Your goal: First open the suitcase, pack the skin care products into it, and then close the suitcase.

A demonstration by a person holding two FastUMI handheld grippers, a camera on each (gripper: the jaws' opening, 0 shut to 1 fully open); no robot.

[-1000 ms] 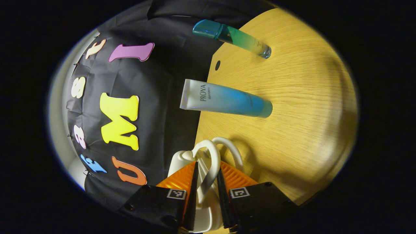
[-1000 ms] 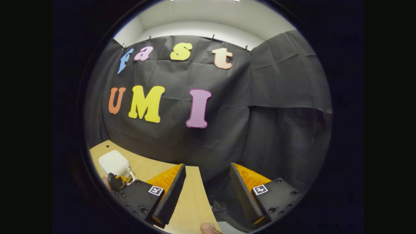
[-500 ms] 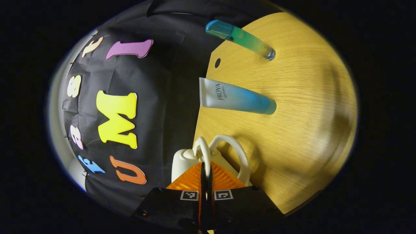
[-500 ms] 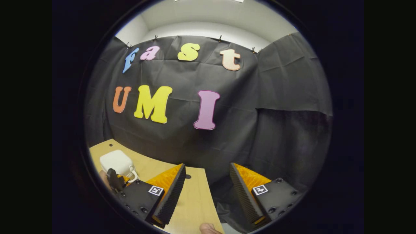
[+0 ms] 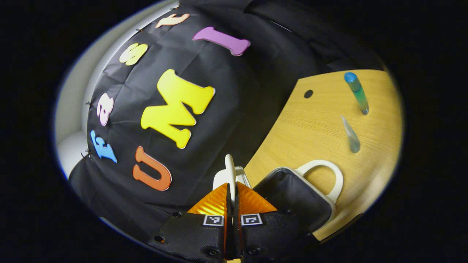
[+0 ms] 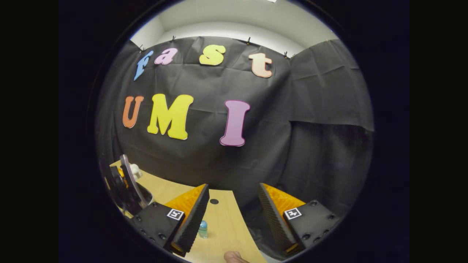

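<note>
The white suitcase (image 5: 220, 178) stands open on the wooden table (image 5: 318, 120), its dark lining (image 5: 292, 199) showing. My left gripper (image 5: 231, 184) is shut on the thin white handle (image 5: 229, 166) of the raised half. A second white handle (image 5: 338, 175) arches over the lower half. Beyond it lie a blue-green bottle (image 5: 356, 93) and a pale tube (image 5: 350, 133) seen edge-on. In the right gripper view the raised lid (image 6: 128, 179) stands at far left. My right gripper (image 6: 233, 190) hangs open and holds nothing, with the bottle (image 6: 203, 229) just past its left finger.
The table has a small dark hole (image 5: 308, 94) near its back edge, close to the black cloth wall (image 5: 256, 91). A person's fingertip (image 6: 234, 257) shows at the bottom of the right gripper view. Bare tabletop (image 6: 223, 219) lies between the right gripper's fingers.
The left gripper closed on the suitcase handle, then lifted it, swinging one half up so the dark lining shows. The left view tilted. The right gripper barely moved.
</note>
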